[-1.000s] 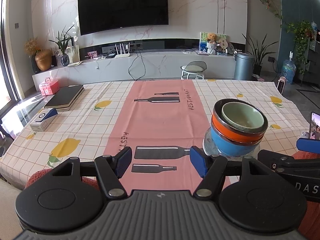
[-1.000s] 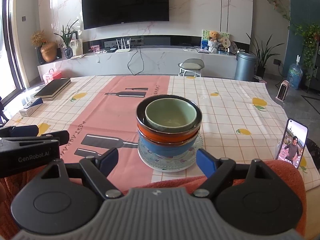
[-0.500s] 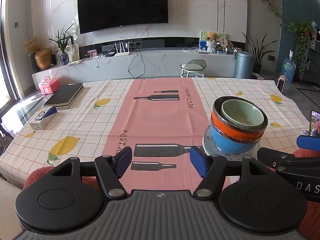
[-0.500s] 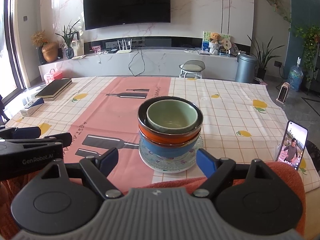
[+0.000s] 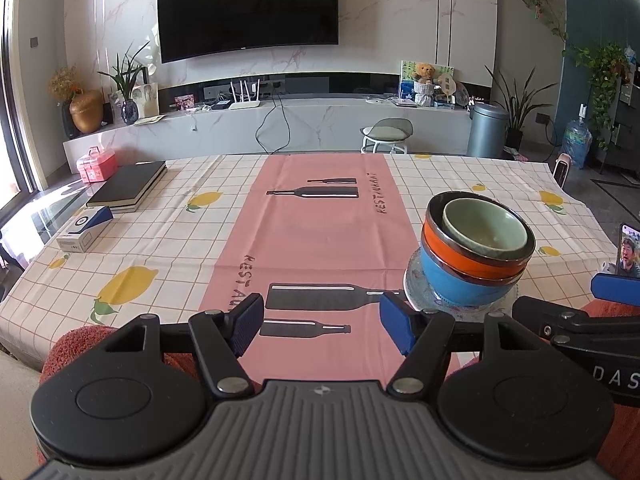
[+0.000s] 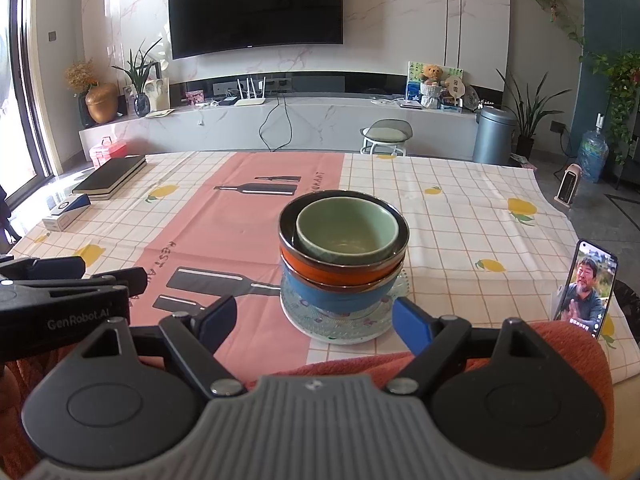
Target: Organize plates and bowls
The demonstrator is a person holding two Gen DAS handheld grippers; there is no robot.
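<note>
Left wrist view
Left tool (image 5: 321,322): fingers spread apart, holding nothing, low over the counter (image 5: 160,240).
Bowl stack (image 5: 476,250): ahead to the right, on a glass plate (image 5: 416,288).

Right wrist view
Right tool (image 6: 312,322): fingers apart, empty.
Bowl stack (image 6: 344,248): green in orange in blue, straight ahead, just beyond the fingertips.
Phone (image 6: 586,288): propped upright at right.

Both views bright, daylight from the window (image 5: 10,128) at far left; that edge is blown out. Glare on the glossy floor strip (image 5: 36,216) beside the tabletop (image 5: 168,240). Shadows soft, short one under the bowl stack (image 6: 344,256). Heavy fisheye barrel distortion: walls and TV (image 6: 256,6) bow, corners vignette dark. Focus sharp mid-scene, slight softness at the rims. No motion blur.
</note>
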